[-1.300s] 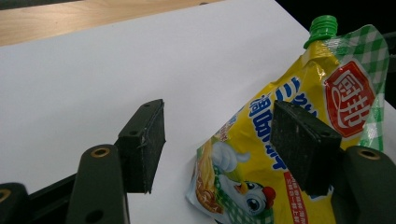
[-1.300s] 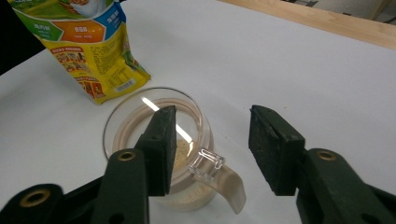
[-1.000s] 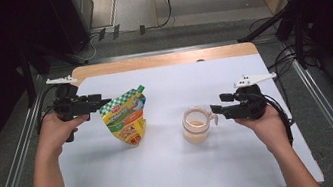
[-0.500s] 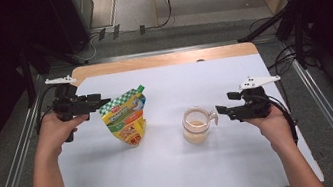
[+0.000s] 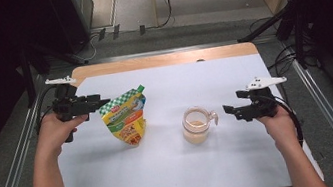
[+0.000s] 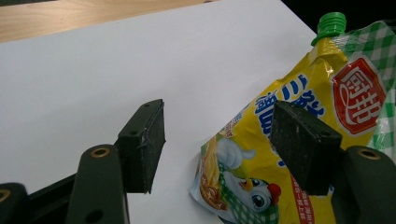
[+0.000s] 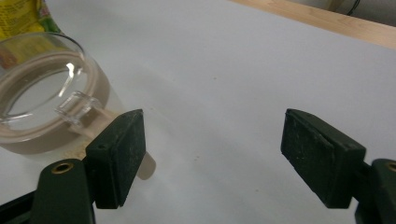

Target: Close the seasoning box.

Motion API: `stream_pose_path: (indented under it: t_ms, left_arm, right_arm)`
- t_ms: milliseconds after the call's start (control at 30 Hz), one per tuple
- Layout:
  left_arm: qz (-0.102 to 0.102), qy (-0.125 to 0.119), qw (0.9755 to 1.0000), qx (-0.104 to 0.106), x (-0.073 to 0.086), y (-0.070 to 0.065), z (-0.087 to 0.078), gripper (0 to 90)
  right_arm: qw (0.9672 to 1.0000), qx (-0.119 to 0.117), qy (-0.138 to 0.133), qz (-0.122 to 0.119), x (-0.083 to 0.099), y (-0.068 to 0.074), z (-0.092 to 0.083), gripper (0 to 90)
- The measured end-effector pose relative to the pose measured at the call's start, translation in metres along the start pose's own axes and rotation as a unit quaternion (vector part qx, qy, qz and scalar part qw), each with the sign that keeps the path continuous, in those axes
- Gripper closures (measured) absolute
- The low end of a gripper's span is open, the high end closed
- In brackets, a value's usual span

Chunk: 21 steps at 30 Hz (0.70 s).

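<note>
The table point(image 5: 177, 173) is seen from above and behind the person in the high view, looking forward and down, far enough off that both forearms and the floor beyond are taken in; the left gripper view is set low and close, aimed along its 2 jaws at the yellow pouch point(image 6: 299, 154); the right gripper view is set just as near, aimed past the glass mug point(image 7: 46, 107); the pouch point(image 5: 125, 120) and mug point(image 5: 196, 125) are shared with the high view; a corner of the pouch point(image 7: 21, 14) is caught behind the mug in the right gripper view.
</note>
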<state>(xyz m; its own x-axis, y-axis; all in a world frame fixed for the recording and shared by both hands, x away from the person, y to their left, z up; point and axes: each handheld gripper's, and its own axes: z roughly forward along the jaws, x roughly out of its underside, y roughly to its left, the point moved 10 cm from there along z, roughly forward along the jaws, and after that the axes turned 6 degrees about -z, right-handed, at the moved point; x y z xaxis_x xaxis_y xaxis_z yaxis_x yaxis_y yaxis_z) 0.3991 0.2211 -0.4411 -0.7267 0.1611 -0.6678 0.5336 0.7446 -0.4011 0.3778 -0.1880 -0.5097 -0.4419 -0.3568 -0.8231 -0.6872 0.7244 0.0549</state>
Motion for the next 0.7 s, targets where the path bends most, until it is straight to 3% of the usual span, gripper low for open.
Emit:
stream_pose_path:
  t_ms: [700]
  left_arm:
    - [-0.007,0.007,0.9999,-0.002,0.004,0.005,0.003,36.6]
  right_arm:
    - [0.9995,0.016,0.016,0.02,0.026,-0.019,0.004,23.1]
